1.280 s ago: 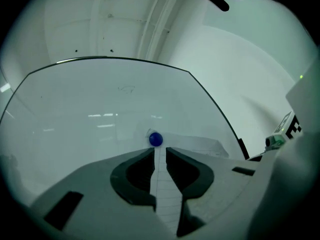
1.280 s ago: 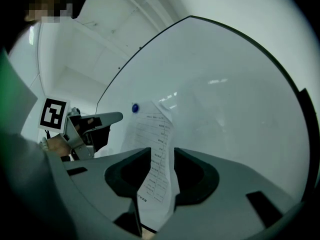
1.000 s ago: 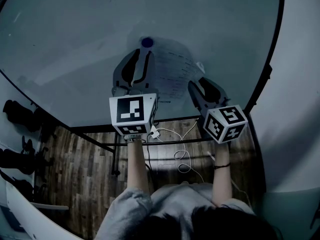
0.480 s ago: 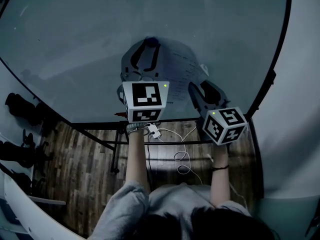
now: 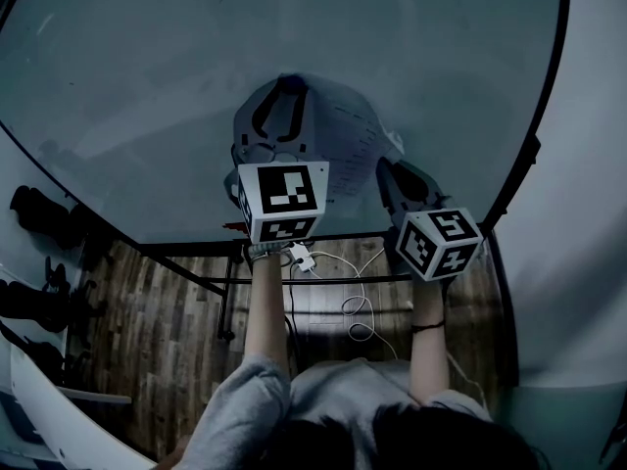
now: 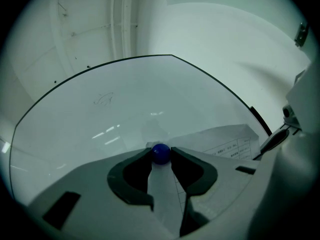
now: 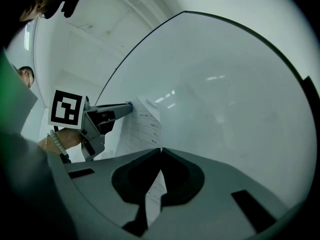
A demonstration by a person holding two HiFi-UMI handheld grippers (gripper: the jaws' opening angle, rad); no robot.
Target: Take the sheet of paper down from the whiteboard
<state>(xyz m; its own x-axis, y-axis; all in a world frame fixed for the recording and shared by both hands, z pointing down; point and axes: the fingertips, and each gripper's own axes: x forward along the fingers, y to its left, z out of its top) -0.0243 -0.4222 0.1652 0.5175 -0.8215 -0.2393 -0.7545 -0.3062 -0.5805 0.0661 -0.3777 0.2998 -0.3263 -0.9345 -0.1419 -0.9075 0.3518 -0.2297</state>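
Observation:
A printed sheet of paper (image 5: 348, 135) hangs on the whiteboard (image 5: 147, 86), pinned at its top corner by a round blue magnet (image 6: 160, 153). My left gripper (image 5: 284, 86) is raised to that corner. Its jaws have just been opening, and its fingertips now flank the magnet closely, one on each side. My right gripper (image 5: 385, 164) is at the sheet's lower right edge. Its jaws have just closed, and in the right gripper view it (image 7: 160, 150) pinches the paper (image 7: 142, 126) between its tips. The left gripper (image 7: 127, 105) shows there too, at the sheet's top.
A black frame (image 5: 534, 135) edges the whiteboard, with a pale wall to its right. Below the board are the stand's bars, a white power strip (image 5: 302, 258) and loose cables on the wooden floor. Dark objects (image 5: 39, 223) lie at the far left.
The left gripper has risen and rolled level, bringing its tips from below the magnet to either side of it. The right gripper's jaws have closed on the paper's edge.

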